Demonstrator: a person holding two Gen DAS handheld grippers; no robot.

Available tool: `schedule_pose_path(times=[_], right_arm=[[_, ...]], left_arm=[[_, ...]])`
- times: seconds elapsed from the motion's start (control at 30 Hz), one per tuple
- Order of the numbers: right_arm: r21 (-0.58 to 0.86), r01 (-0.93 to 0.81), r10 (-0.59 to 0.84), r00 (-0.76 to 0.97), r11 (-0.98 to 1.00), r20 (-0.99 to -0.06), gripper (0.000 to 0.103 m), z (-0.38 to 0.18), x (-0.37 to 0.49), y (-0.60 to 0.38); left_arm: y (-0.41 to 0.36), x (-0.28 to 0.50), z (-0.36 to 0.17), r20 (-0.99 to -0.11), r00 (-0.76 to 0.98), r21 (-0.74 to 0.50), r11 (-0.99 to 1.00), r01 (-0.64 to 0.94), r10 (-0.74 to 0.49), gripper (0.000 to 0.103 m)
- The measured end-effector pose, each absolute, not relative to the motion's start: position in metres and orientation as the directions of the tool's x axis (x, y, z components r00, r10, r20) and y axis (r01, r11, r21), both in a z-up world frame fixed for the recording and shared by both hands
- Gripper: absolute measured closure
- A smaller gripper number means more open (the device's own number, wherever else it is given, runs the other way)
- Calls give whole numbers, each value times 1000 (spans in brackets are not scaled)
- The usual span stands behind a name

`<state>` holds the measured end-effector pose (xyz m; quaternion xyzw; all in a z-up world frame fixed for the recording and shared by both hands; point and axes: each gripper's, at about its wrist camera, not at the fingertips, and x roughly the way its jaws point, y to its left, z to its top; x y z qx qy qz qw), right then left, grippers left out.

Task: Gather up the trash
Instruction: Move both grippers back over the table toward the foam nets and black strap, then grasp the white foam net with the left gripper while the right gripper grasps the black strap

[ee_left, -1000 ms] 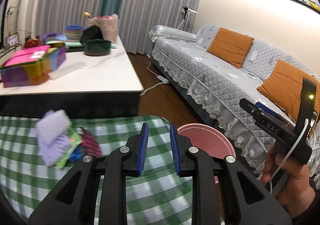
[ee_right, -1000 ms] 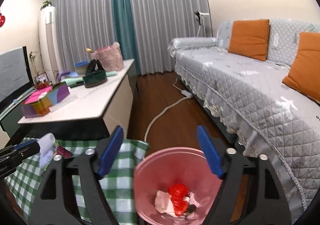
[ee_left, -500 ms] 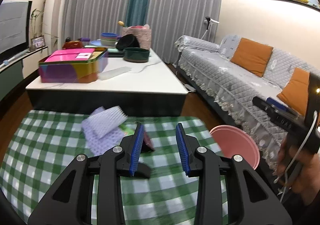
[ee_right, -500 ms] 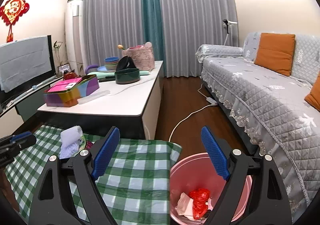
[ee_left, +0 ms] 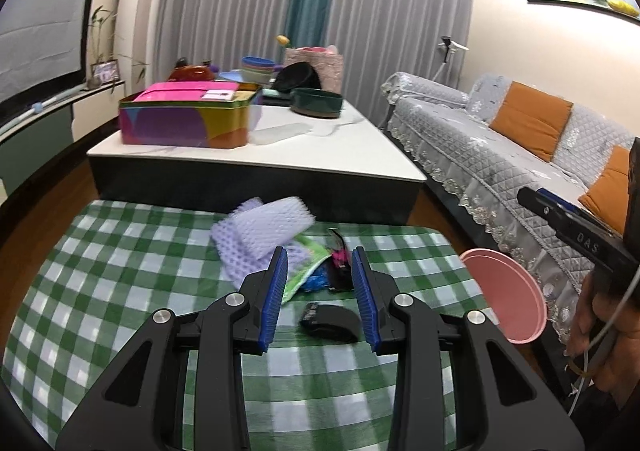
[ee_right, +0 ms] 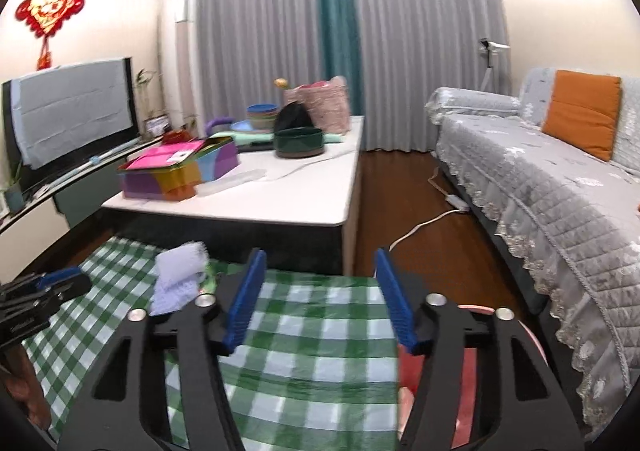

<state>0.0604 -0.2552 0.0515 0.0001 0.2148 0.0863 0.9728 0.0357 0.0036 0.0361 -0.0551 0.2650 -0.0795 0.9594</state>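
Observation:
A pile of trash lies on the green checked tablecloth (ee_left: 120,291): a lilac foam net (ee_left: 264,227), a green wrapper (ee_left: 308,271), a dark pink-printed wrapper (ee_left: 340,255) and a small black object (ee_left: 332,317). My left gripper (ee_left: 320,291) is open and empty, just short of the pile, with the black object between its fingers. My right gripper (ee_right: 320,299) is open and empty above the cloth's right part. The pink bin (ee_left: 508,291) stands off the table's right edge; in the right wrist view the bin (ee_right: 472,363) is mostly hidden behind the right finger.
A white low table (ee_left: 320,151) behind holds a colourful tin box (ee_left: 184,119), a dark green bowl (ee_left: 316,103) and stacked dishes. A grey sofa (ee_left: 500,143) with orange cushions runs along the right. A white cable (ee_right: 424,223) lies on the wood floor.
Both grippers swung left, away from the bin toward the trash pile. The left gripper opened wider and the pile now lies between and just beyond its fingertips. The right stayed open.

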Motion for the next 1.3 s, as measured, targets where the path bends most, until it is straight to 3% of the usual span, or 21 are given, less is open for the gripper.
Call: schedule_pose_path(times=[0.5,0.7,0.97,1.03,1.1,1.3], right_arm=[[52,-422,375,733,905,-567,52,-13,90,-160],[58,-487,407,651,871,-640,39,-44,104,-136],[84,-524,416,558,848,-717,38,-75,117,-124],[94,-533,424,540,841,-727,46,-78,118,-124],[103,-540,432,529,835,-731,74,-78,118,-127],[129,-509,442,562,851,-699,89,-63,117,-152]], left_arm=[[61,50,20,-509,858,-158,987,-14,-69,71],[75,60,16,-511,858,-177,984,-38,-59,71],[79,76,3,-532,844,-201,979,-44,-71,71],[78,82,-1,-538,839,-201,979,-35,-80,71],[76,89,-4,-541,836,-203,979,-25,-91,71],[70,114,-15,-553,824,-229,973,-14,-118,71]])
